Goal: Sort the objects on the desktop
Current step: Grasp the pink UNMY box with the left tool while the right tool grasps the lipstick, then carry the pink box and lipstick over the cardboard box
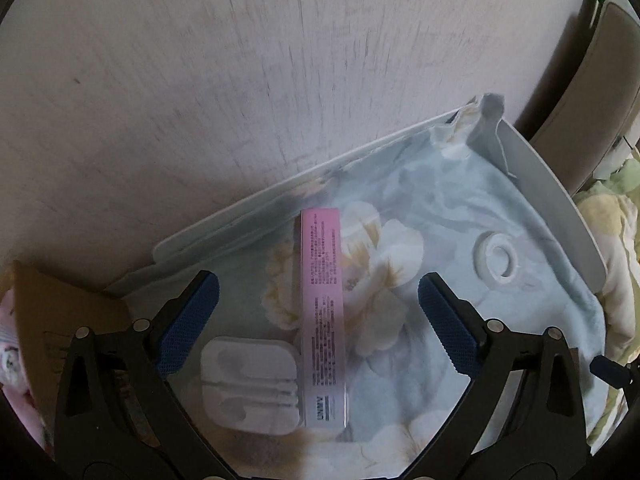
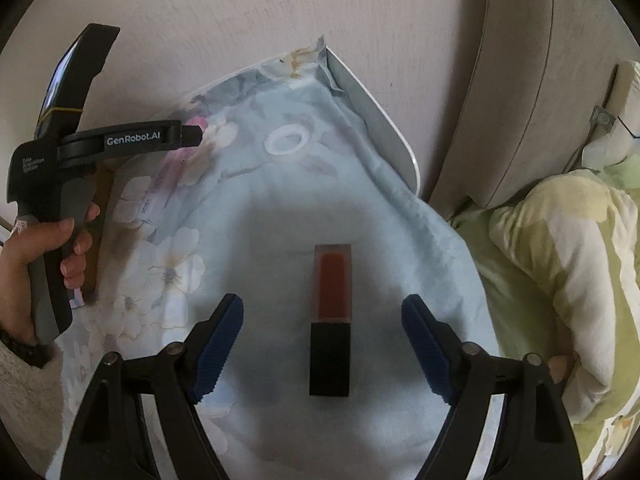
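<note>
The left gripper (image 1: 318, 320) is hanging over a floral cloth (image 1: 460, 216) with its jaws spread wide and nothing pinched. Below and between its blue pads (image 1: 188, 324), a pink box (image 1: 322, 312) is lying lengthwise on the cloth, its printed side facing up. A white earbud tray (image 1: 250, 384) is lying flat against the box's left edge, near the left pad. Neither pad is touching either thing. A white ring (image 1: 498, 258) is sitting on the cloth to the right, apart from the box. The cloth is covering a white board (image 1: 560, 216), whose rim is showing along the far and right sides. A brown carton (image 1: 60, 320) is standing at the left, beside the cloth.

The right gripper (image 2: 322, 344) is also pointing down at the cloth (image 2: 360, 184), jaws spread and gripping nothing. A lipstick (image 2: 331, 320) is lying between its pads, touching neither; its black base is nearest the camera and its clear red end is pointing away.

In the right wrist view, a hand (image 2: 44, 252) is gripping the handle of the left gripper (image 2: 192, 136) at the left, above the pink box (image 2: 168, 176). The ring (image 2: 289, 141) is lying farther back on the cloth. A green quilt (image 2: 560, 260) is bunched at the right, beside a beige headboard (image 2: 520, 80).
</note>
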